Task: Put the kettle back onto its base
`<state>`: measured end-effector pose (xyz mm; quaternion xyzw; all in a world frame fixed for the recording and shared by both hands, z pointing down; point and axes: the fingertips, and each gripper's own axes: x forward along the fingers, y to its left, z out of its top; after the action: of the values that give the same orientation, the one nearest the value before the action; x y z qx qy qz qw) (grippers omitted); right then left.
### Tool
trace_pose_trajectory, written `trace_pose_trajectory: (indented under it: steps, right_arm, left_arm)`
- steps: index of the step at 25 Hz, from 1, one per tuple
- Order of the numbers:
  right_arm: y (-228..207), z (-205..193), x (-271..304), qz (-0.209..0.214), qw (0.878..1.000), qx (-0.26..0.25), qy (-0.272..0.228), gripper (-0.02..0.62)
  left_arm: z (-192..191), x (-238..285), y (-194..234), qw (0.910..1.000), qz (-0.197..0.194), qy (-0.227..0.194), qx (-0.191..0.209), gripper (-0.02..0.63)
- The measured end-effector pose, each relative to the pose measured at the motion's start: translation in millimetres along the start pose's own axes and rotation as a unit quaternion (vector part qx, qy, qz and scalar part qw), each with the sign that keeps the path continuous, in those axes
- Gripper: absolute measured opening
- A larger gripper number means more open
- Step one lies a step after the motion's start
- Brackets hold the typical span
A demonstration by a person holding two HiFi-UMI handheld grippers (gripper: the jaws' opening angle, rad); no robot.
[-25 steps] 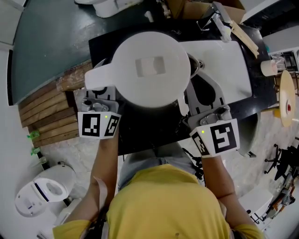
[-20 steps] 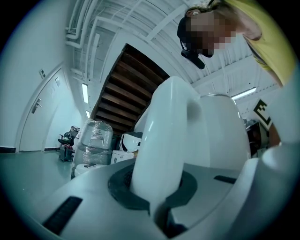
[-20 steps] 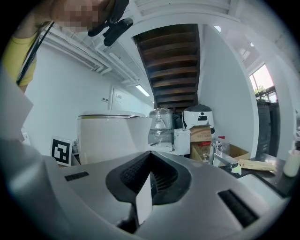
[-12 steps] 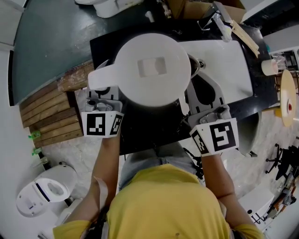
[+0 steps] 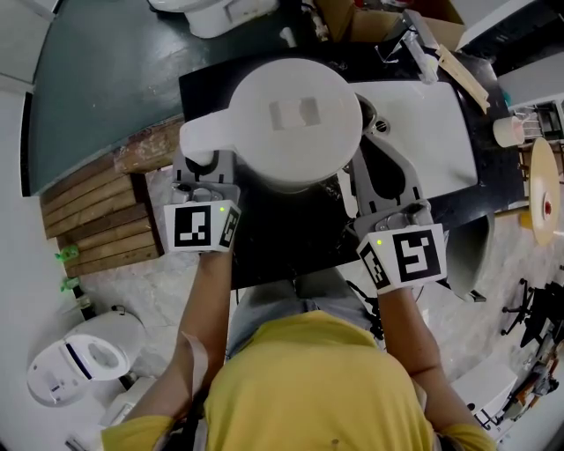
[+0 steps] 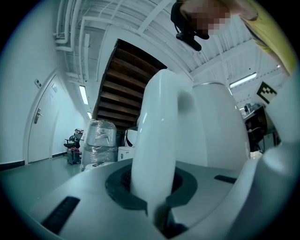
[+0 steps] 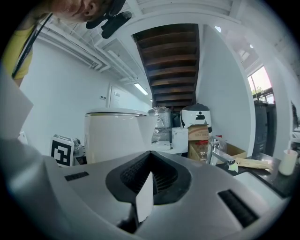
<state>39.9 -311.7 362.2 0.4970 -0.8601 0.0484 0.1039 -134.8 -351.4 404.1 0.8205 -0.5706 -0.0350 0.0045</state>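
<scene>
From above, the white kettle [image 5: 295, 119] hangs over the black counter [image 5: 282, 238], its handle [image 5: 207, 141] pointing left. My left gripper [image 5: 209, 166] is shut on that handle. The left gripper view shows the handle [image 6: 157, 140] rising out of the closed jaws, with the kettle body [image 6: 218, 126] behind it. My right gripper [image 5: 374, 145] sits just right of the kettle, apart from it, jaws shut on nothing. In the right gripper view [image 7: 150, 157] the kettle [image 7: 115, 133] stands to the left. The kettle's base is in no view.
A white sink [image 5: 432, 132] with a faucet [image 5: 381, 123] lies right of the kettle. Behind are a cardboard box [image 5: 388, 13] and a wooden strip [image 5: 458, 66]. Wooden slats [image 5: 97, 211] and a white appliance [image 5: 79, 361] stand on the floor at the left.
The kettle and my left gripper have shifted a little to the right and farther away over the counter. The right gripper has stayed where it was.
</scene>
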Motion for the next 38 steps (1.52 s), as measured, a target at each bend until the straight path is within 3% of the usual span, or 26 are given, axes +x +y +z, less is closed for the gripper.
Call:
trace_pose_trajectory:
  steps: [5,8,23,36,38]
  right_arm:
    - [0,0,-2,-0.002,1.000,-0.001,0.000,0.015]
    - [2,1,-4,-0.002,1.000,-0.003,-0.002,0.015]
    - [18,6,-28,0.006,1.000,-0.006,-0.017,0.015]
    - [35,16,-57,0.012,0.999,-0.007,-0.040,0.015]
    - [38,17,-60,0.014,0.999,-0.007,-0.042,0.015]
  left_arm:
    - [3,-2,7,0.9993,0.036,0.003,0.008,0.162]
    - [7,-7,8,0.9987,0.049,0.003,0.009,0.196]
    - [12,-58,1,0.9941,0.101,0.038,-0.006,0.197]
    - [55,-88,-53,0.9987,0.036,0.026,-0.024,0.193]
    - [62,-92,-60,0.9991,0.026,0.025,-0.020,0.158]
